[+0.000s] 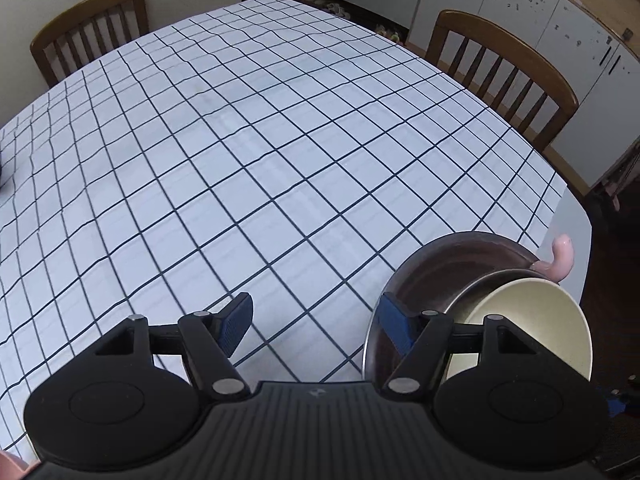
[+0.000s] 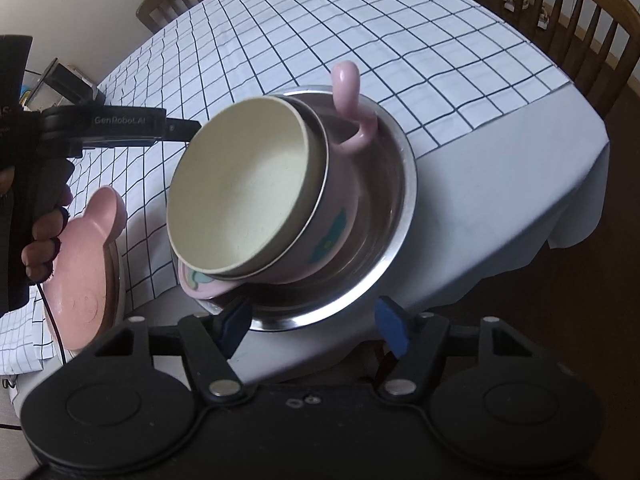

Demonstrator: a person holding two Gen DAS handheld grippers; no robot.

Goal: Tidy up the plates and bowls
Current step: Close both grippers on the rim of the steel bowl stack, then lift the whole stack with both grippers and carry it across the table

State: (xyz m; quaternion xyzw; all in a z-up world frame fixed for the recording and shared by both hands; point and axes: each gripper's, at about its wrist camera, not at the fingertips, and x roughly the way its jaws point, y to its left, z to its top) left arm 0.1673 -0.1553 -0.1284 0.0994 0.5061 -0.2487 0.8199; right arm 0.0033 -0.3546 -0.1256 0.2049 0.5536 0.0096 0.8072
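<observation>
Three dishes nested near my counter edge, cream bowl inside pink cup inside steel bowl, pink plate beside them, my left gripper and right gripper jaws both wide, gripping nothing.

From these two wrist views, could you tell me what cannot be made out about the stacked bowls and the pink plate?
- Pink bowl interior: right wrist view, covered by the cream bowl nested in it.
- Steel bowl near side: left wrist view, hidden behind the left gripper.
- Pink plate: right wrist view, partly blocked by the hand.
</observation>
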